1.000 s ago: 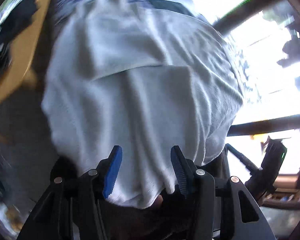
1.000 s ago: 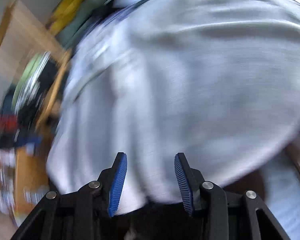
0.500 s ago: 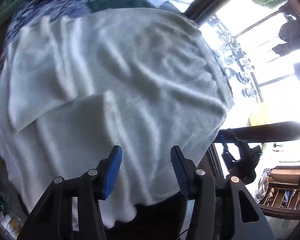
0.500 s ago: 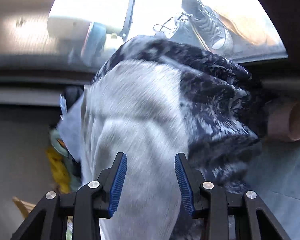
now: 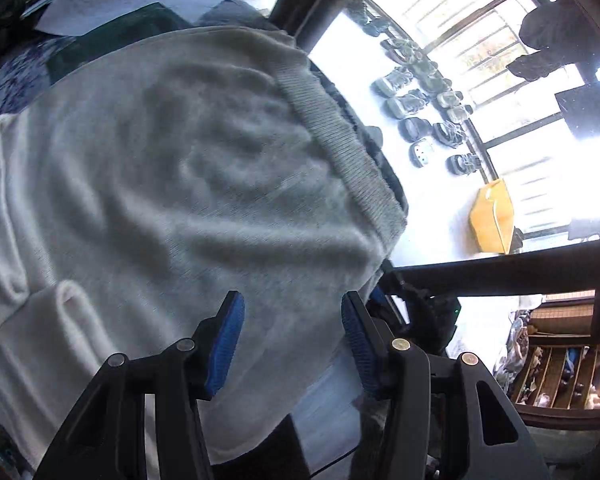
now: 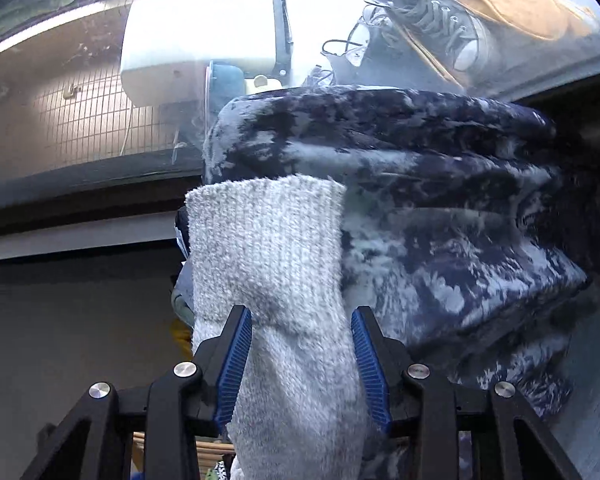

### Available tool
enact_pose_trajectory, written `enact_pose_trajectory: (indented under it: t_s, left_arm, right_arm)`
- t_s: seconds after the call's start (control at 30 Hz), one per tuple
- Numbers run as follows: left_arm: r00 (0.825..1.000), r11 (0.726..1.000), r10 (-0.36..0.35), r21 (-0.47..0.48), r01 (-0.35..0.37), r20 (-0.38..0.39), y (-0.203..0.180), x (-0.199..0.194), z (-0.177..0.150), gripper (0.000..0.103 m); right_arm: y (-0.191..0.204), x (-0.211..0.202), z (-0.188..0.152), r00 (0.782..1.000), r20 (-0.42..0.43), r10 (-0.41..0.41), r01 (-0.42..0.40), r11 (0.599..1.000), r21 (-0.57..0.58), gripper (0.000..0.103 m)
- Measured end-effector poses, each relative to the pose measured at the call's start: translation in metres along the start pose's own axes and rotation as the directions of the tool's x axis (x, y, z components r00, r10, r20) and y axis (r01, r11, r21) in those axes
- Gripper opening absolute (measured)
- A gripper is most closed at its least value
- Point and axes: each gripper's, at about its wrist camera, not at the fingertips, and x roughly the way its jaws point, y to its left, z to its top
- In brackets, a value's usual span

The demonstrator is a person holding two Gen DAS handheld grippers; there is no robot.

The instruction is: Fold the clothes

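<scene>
- The right tool [image 6: 300, 356] is seen with a pale grey knitted sleeve with a ribbed cuff [image 6: 268, 248] running up between its blue ribbed pads; the jaws stand partly apart and the fabric fills the gap, so the sleeve is judged to be held, though the contact itself cannot be told for certain.
- The cuff end is raised in front of a navy and white mottled fleece blanket [image 6: 440, 208], which lies bunched behind it.
- The left tool [image 5: 292, 340] is held partly open above the garment, with nothing gripped between its pads.
- Below it, the body of the pale grey knitted sweater [image 5: 180, 184] is spread out, wrinkled, on the mottled blanket; the surface underneath cannot be made out.
- Its ribbed hem band [image 5: 332, 136] lies along the far edge, near a window beyond which rows of shoes [image 5: 424, 112] are seen.
- One fold is already visible at the left of the left wrist view, where a layer of knit lies doubled over the body.
- The task is judged to be at an early-to-middle stage: the sleeve is yet to be laid across the body, and the final folds into a compact stack are left.
</scene>
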Motion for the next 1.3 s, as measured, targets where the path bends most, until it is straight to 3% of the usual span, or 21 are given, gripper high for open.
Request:
enact_pose_trajectory:
  t_s: [0.03, 0.07, 0.1, 0.13, 0.23, 0.37, 0.53, 0.63, 0.7, 0.97, 1.17, 1.3]
  left_arm:
    - [1.0, 1.0, -0.001, -0.003, 0.001, -0.003, -0.004, 0.003, 0.004, 0.052]
    - [1.0, 1.0, 0.002, -0.007, -0.002, -0.005, -0.009, 0.008, 0.01, 0.052]
    - [1.0, 1.0, 0.007, -0.008, -0.007, -0.006, -0.014, 0.013, 0.014, 0.052]
    - [1.0, 1.0, 0.009, -0.007, -0.01, -0.01, -0.019, 0.017, 0.019, 0.052]
    - [0.999, 1.0, 0.002, 0.017, -0.001, -0.043, -0.033, 0.03, 0.03, 0.052]
    - [0.995, 0.998, 0.04, 0.045, -0.036, -0.094, -0.054, 0.044, 0.048, 0.052]
    - [0.984, 0.995, 0.092, 0.06, -0.083, -0.153, -0.072, 0.059, 0.073, 0.052]
    - [0.983, 0.992, 0.12, 0.063, -0.112, -0.138, -0.076, 0.055, 0.087, 0.054]
    - [0.978, 0.985, 0.167, 0.062, -0.161, -0.124, -0.074, 0.054, 0.095, 0.054]
    - [0.958, 0.965, 0.259, 0.004, -0.261, -0.12, -0.047, 0.074, 0.125, 0.054]
    - [0.962, 0.961, 0.264, -0.059, -0.269, -0.071, -0.034, 0.084, 0.154, 0.054]
    - [0.952, 0.948, 0.297, -0.093, -0.304, -0.077, -0.028, 0.096, 0.178, 0.054]
  right_arm:
    - [0.002, -0.001, -0.001, 1.0, 0.007, -0.003, 0.003, 1.0, -0.006, 0.037]
    - [0.004, -0.003, -0.002, 1.0, 0.016, -0.004, 0.004, 1.0, -0.011, 0.018]
    - [0.005, -0.005, -0.003, 1.0, 0.018, 0.009, -0.009, 1.0, -0.004, 0.011]
    - [0.008, -0.009, -0.005, 0.999, 0.036, 0.025, -0.025, 1.0, -0.004, 0.011]
    - [0.027, -0.024, -0.014, 0.996, 0.09, -0.018, 0.027, 0.995, -0.092, 0.01]
    - [0.078, -0.038, -0.033, 0.993, 0.115, -0.034, 0.068, 0.951, -0.303, 0.01]
    - [0.147, -0.025, -0.092, 0.996, 0.035, -0.078, 0.082, 0.752, -0.654, 0.01]
    - [0.166, -0.009, -0.129, 0.99, -0.011, -0.139, 0.081, 0.635, -0.768, 0.01]
    - [0.169, 0.002, -0.145, 0.983, -0.034, -0.181, 0.08, 0.582, -0.809, 0.01]
    - [0.165, 0.019, -0.161, 0.971, -0.065, -0.231, 0.074, 0.547, -0.834, 0.01]
    - [0.171, 0.013, -0.162, 0.97, -0.068, -0.235, 0.072, 0.538, -0.84, 0.01]
    - [0.172, 0.014, -0.166, 0.968, -0.076, -0.241, 0.065, 0.527, -0.848, 0.01]
